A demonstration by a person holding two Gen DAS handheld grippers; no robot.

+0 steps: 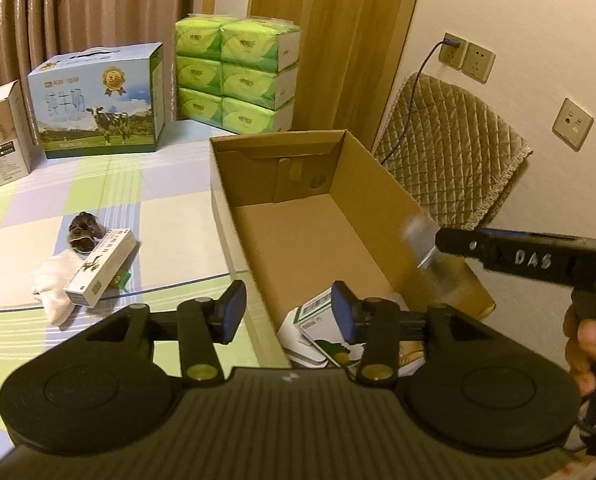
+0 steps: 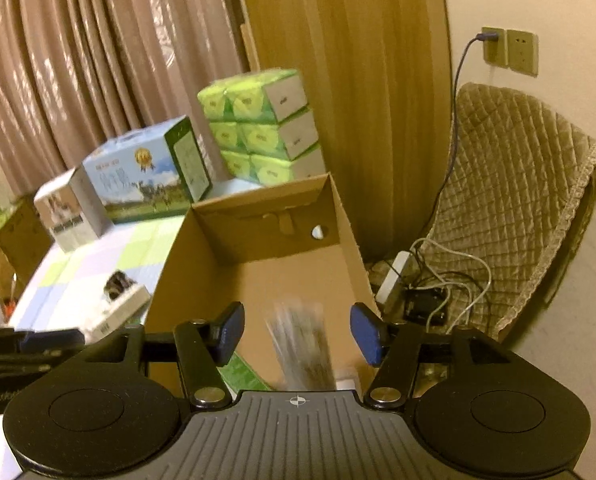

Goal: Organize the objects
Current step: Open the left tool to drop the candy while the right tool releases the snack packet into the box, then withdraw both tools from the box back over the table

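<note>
An open cardboard box (image 1: 258, 216) (image 2: 170, 280) stands on the checked bed cover. White and green packs (image 1: 318, 332) lie in its near end. My left gripper (image 1: 288, 314) is open and empty over the box's near left wall. My right gripper (image 2: 298, 334) is open above the box; a blurred flat object (image 2: 302, 348) (image 1: 422, 240) is between its fingers, apart from both pads, over the box floor. On the cover left of the box lie a white carton (image 1: 102, 268) (image 2: 118, 312), a white cloth (image 1: 54, 280) and a dark bundle (image 1: 84, 230).
A milk carton case (image 1: 98, 104), a small white box (image 1: 2, 136) and stacked green tissue packs (image 1: 238, 76) stand at the back by the curtain. A quilted cushion (image 2: 510, 208), a power strip (image 2: 394, 280) and cables lie right of the box by the wall.
</note>
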